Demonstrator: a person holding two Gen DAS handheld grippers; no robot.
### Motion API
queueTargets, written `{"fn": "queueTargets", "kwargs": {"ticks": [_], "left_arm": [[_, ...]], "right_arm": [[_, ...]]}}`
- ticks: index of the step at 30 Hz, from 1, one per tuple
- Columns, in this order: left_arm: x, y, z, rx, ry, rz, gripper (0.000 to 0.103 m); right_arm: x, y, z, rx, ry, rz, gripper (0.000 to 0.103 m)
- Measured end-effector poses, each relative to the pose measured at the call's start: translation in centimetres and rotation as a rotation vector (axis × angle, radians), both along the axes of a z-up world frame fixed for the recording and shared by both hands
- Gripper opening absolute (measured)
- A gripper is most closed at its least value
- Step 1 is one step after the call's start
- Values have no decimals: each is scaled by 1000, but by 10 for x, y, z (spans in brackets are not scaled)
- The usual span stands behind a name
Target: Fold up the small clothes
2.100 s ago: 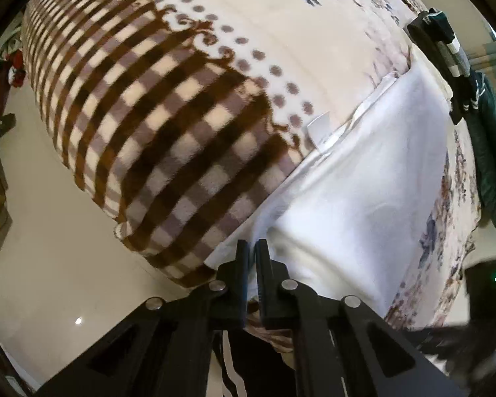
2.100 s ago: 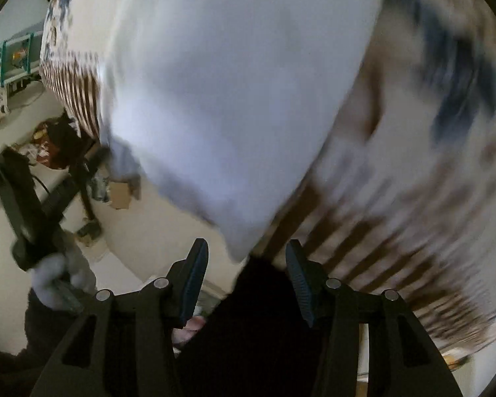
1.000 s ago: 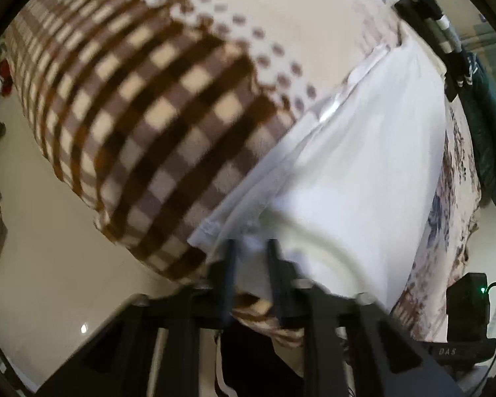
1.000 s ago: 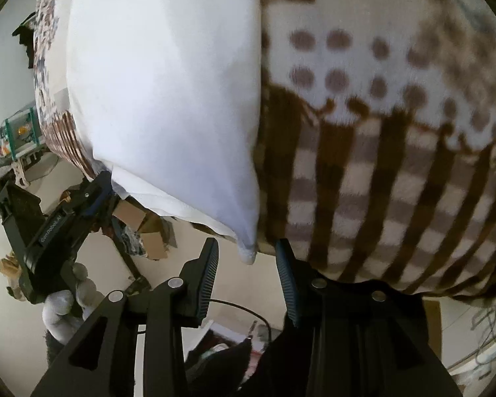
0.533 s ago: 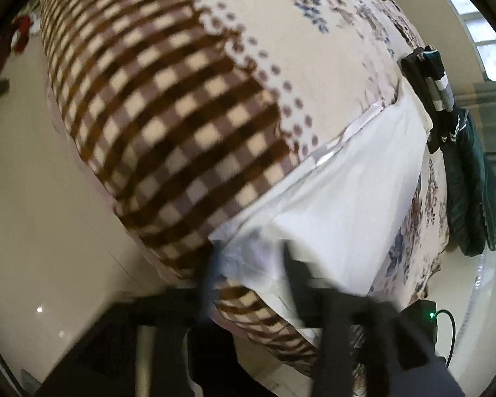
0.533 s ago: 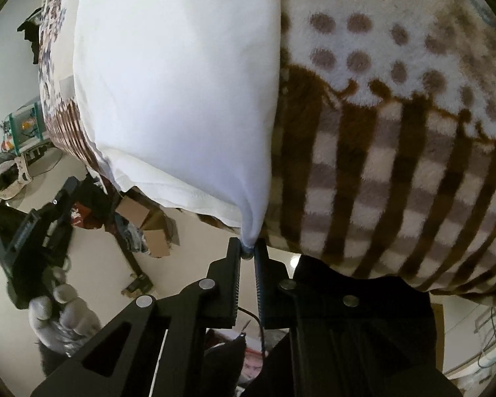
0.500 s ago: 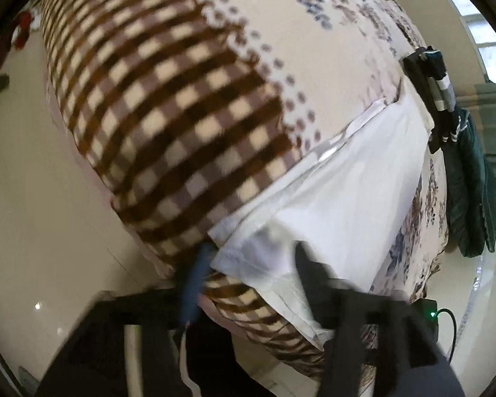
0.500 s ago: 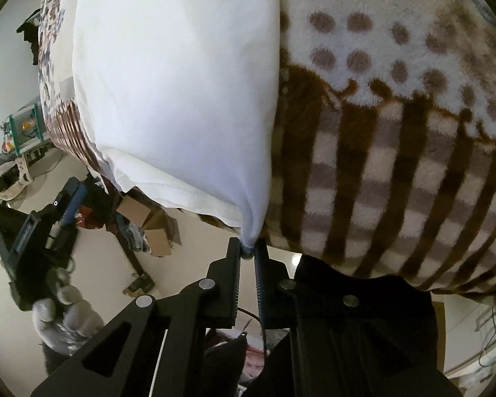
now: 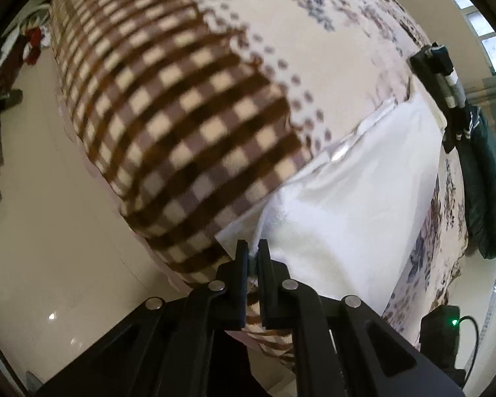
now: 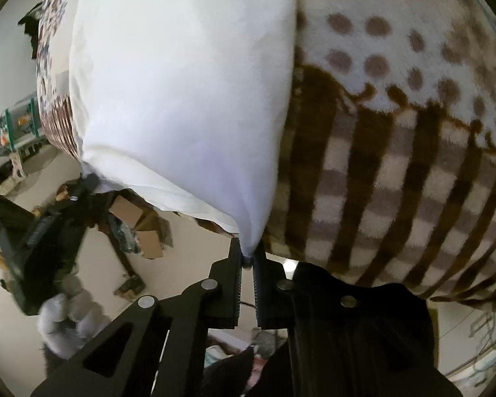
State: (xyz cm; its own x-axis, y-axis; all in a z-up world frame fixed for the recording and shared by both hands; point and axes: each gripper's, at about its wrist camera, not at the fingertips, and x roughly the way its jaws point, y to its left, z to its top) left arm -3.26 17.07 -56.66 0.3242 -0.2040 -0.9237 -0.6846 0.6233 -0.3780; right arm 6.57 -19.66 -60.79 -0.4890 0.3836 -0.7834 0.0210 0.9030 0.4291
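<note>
A white garment (image 9: 357, 198) lies flat on a bed covered by a brown checked and dotted blanket (image 9: 182, 112). My left gripper (image 9: 253, 248) is shut on the garment's near corner at the bed's edge. In the right wrist view the same white garment (image 10: 188, 92) spreads away from me, and my right gripper (image 10: 247, 251) is shut on its other near corner, which is pinched into a point. The left gripper also shows in the right wrist view (image 10: 82, 185), at the garment's far corner.
Dark green clothes (image 9: 486, 178) and a black striped item (image 9: 443, 76) lie at the bed's far right. The pale floor (image 9: 49, 248) runs along the bed's left side. Cardboard boxes (image 10: 139, 228) and clutter sit on the floor. A black device with a green light (image 9: 443, 334) is at lower right.
My left gripper opened, then shut again on the garment's near corner. My right gripper moved up to the other corner and shut on it.
</note>
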Motion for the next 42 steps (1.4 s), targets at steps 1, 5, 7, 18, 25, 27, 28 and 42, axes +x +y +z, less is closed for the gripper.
{"fn": "queueTargets", "kwargs": {"ticks": [1, 5, 7, 18, 25, 27, 28, 42], "left_arm": [[-1, 5, 1, -2, -5, 2, 3], [0, 15, -12, -14, 25, -10, 3], [3, 14, -25, -24, 56, -15, 4], [14, 14, 42, 39, 62, -59, 28], [155, 18, 95, 51, -154, -159, 60], [222, 14, 89, 62, -206, -223, 60], [246, 13, 84, 67, -217, -246, 60], [536, -44, -11, 44, -259, -686, 60]], "right_arm": [[-1, 1, 0, -1, 2, 2, 5], [-3, 11, -3, -17, 6, 22, 5], [-6, 17, -7, -38, 1, 48, 5], [13, 20, 20, 63, 57, -8, 42], [118, -12, 86, 112, -151, -214, 43], [163, -18, 91, 115, -198, -282, 44], [189, -22, 91, 107, -224, -319, 44], [514, 30, 13, -19, -496, -380, 42]]}}
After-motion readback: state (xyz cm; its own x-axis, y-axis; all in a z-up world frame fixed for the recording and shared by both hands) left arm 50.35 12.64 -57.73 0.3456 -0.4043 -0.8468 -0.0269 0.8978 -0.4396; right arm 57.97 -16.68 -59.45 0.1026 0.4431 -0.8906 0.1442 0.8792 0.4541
